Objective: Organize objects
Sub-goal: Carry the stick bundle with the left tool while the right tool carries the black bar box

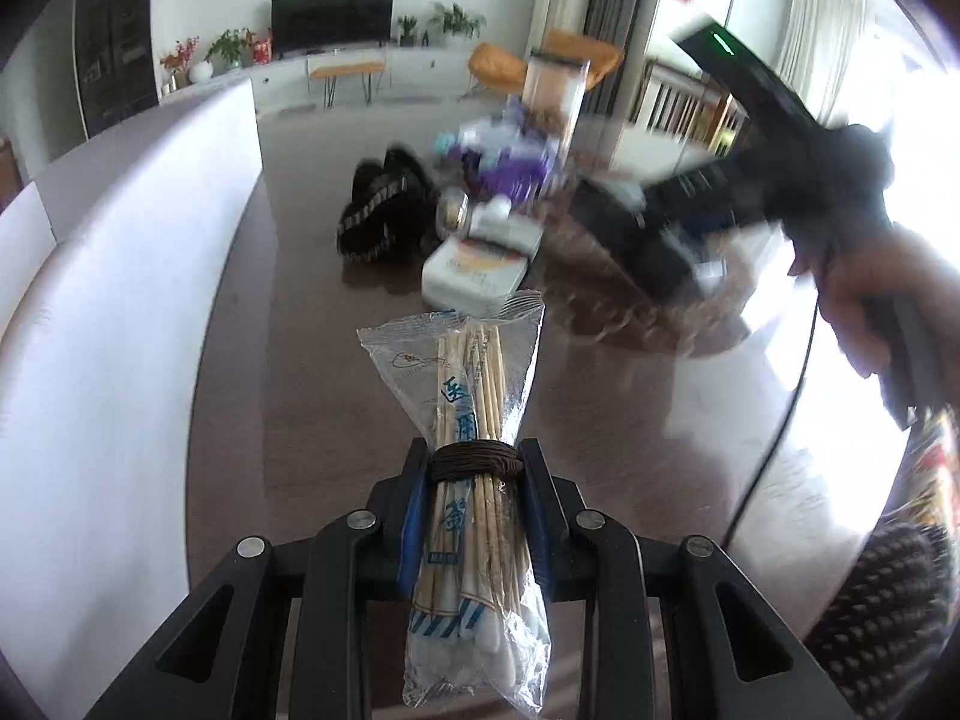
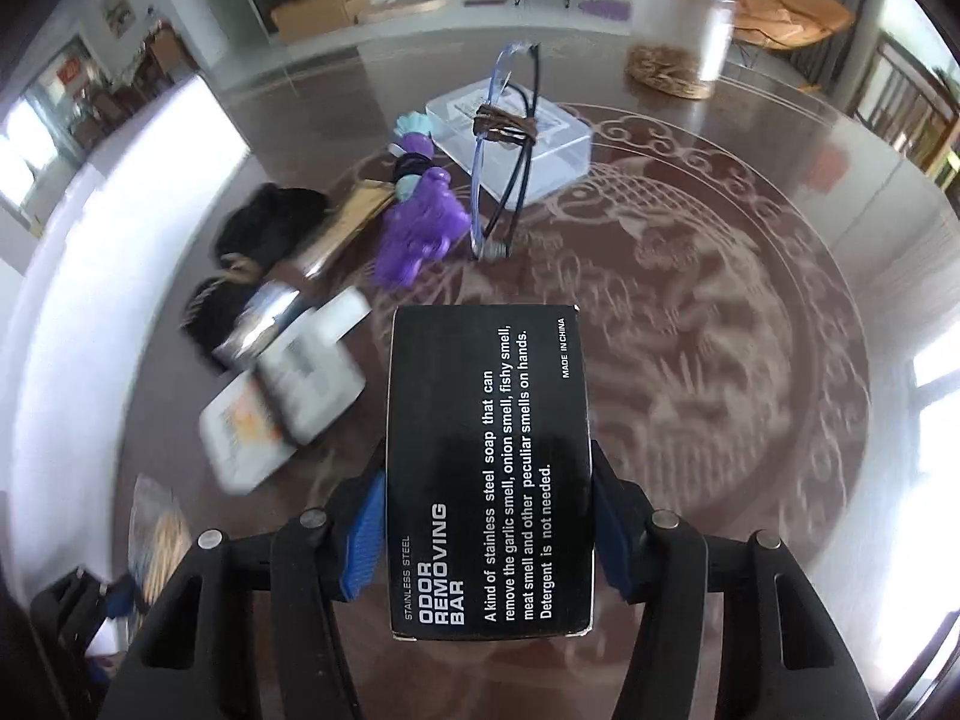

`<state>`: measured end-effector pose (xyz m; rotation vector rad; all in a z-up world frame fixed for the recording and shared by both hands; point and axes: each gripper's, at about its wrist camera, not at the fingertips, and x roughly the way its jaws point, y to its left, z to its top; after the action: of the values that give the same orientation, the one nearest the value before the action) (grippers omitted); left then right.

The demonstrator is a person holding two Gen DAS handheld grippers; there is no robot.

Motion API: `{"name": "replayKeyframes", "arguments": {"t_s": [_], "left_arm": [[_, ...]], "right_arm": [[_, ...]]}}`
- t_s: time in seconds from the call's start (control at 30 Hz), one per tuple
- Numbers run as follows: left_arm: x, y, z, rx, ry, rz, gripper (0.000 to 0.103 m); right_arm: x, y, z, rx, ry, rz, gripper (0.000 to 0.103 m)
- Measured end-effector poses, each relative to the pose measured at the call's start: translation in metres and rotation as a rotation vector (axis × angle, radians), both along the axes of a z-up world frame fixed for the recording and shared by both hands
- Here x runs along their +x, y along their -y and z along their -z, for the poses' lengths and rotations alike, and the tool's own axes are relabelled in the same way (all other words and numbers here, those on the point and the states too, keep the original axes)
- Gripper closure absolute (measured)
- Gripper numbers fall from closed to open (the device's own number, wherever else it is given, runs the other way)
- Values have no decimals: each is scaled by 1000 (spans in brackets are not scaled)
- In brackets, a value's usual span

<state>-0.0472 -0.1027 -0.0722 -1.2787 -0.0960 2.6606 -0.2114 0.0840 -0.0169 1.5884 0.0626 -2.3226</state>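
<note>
Left hand-held gripper (image 1: 474, 480): closed tight on a clear packet of cotton swabs (image 1: 465, 480), its blue pads (image 1: 414, 525) pressing both sides at the dark cord wrapped round the packet's middle; the packet is lifted clear of the desk (image 1: 288, 360).
Right hand-held gripper (image 2: 489, 516): clamped on a black box (image 2: 489, 468) printed "Odor Removing Bar", one blue pad on each long side; the box is held above the desk's carved round pattern.
Right hand: seen from the left wrist view as a blurred hand (image 1: 864, 294) on the gripper handle, at the right.
Still on the desk: a purple toy (image 2: 423, 228), a clear plastic case (image 2: 516, 144) with a bundled cable (image 2: 510, 138) standing in front of it, white boxes (image 2: 300, 384), a silver object (image 2: 270, 312), and black fabric items (image 2: 264, 228), all grouped left of centre.
Far edge: a woven coaster (image 2: 663, 72) beside a tall clear container (image 2: 684, 24), possibly a jar; blur makes it uncertain.
Left side: a white seat back (image 1: 108, 276) beside the desk.
</note>
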Motion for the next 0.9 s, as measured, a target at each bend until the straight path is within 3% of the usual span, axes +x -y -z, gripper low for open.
{"name": "replayKeyframes", "arguments": {"t_s": [0.13, 0.23, 0.33, 0.47, 0.6, 0.8, 0.87, 0.9], "left_arm": [[16, 7, -37, 60, -85, 11, 75], [33, 26, -70, 104, -149, -4, 75], [46, 63, -100, 112, -200, -66, 75], [60, 136, -121, 50, -214, -223, 75], [64, 204, -113, -56, -160, -398, 75], [58, 262, -70, -135, 32, -551, 72], [53, 268, -56, -153, 99, -588, 53], [52, 271, -52, -155, 115, -605, 30]], "right_arm": [[36, 1, -38, -70, -46, 1, 44], [58, 29, -71, -106, -96, -45, 44], [71, 88, -105, -181, -152, -129, 44], [90, 173, -138, -290, -195, -274, 44], [99, 262, -134, -305, -185, -412, 44], [114, 341, -81, -211, -136, -529, 43], [114, 346, -67, -171, -115, -526, 37], [114, 343, -64, -169, -114, -510, 30]]}}
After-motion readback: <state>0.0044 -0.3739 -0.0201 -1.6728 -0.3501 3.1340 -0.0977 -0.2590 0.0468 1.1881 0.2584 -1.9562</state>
